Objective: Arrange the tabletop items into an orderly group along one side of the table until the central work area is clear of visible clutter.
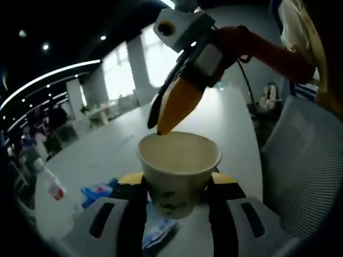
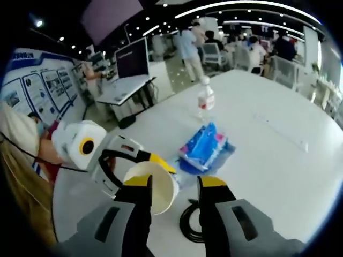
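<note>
Left gripper view: we observe the left gripper (image 1: pixel 176 184) with its two jaws closed on a paper cup (image 1: pixel 179 172); the cup sits upright between them, its wall pressed on both sides, its open mouth facing up and empty inside. The right gripper (image 1: pixel 161 120) enters from above, its yellow-tipped fingers (image 1: pixel 179 104) pointing down at the far rim of the cup, the tip just at the rim. We cannot tell from here whether they pinch the rim. On the white table (image 1: pixel 225 123), left of the cup, lie a blue packet (image 1: pixel 96 191) and a water bottle (image 1: pixel 51 184). A grey mesh chair (image 1: pixel 305 166) stands at the right.

Right gripper view: this view shows what the other does not, namely the cup from outside and the table beyond. The right gripper (image 2: pixel 174 187) has its jaws apart; the paper cup (image 2: pixel 151 184) lies against the left jaw rather than centred in the gap, tilted with its mouth toward the camera. The left gripper (image 2: pixel 115 163) holds it from the left. A black cable coil (image 2: pixel 187 222) lies under the jaws. The blue packet (image 2: pixel 206 147) and water bottle (image 2: pixel 206 99) lie further out on the table (image 2: pixel 278 160). A monitor (image 2: pixel 132 59) and people (image 2: pixel 187 45) stand beyond.
</note>
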`<state>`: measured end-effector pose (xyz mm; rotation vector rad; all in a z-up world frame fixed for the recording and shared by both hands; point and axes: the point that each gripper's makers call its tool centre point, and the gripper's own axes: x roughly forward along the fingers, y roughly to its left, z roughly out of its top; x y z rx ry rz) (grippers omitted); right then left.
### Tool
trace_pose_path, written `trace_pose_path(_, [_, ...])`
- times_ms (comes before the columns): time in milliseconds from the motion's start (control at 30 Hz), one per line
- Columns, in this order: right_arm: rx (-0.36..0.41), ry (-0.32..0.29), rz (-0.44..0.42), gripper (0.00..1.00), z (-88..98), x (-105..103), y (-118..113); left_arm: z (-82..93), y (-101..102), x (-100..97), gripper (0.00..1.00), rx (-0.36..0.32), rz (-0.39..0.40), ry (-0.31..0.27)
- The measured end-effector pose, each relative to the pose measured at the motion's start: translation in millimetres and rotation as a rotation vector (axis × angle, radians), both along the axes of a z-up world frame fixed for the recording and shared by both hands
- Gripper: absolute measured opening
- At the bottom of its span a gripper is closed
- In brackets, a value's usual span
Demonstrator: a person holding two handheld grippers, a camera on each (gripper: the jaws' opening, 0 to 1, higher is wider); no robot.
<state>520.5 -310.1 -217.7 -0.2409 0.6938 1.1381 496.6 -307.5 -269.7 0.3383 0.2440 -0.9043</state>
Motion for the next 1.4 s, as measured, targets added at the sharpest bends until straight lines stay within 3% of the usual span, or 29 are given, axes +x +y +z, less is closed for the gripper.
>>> trace_pose_path(333, [-0.026,-0.047,0.006,0.62,-4.1,1,-6,-3.7,12,7.9,0.42,0.014,0.07,0.015])
trace_pose_path(467, [-0.034,-0.074,-0.005,0.8,-7.0,3,-10,-6.4,20,13.9,0.42,0.014,0.117,0.034])
trace_pose_path(567, [-0.04,-0.084,-0.015,0.87,-8.7,5,-13,-11.1,24,16.3,0.42,0.015,0.142,0.063])
trace_pose_path(867, [-0.013,-0.112,-0.045,0.99,-7.9,8,-23,-5.2,29,22.0,0.42,-0.048,0.176,0.088])
trace_pose_path(1133, [-0.029,-0.125,-0.081,0.99,-15.0,11,-43,7.1,42,34.3,0.42,-0.073,0.246,0.06])
trace_pose_path(1400, [-0.015,-0.134,-0.139,0.99,-16.0,15,-61,16.5,54,55.8,0.42,-0.056,0.295,0.027])
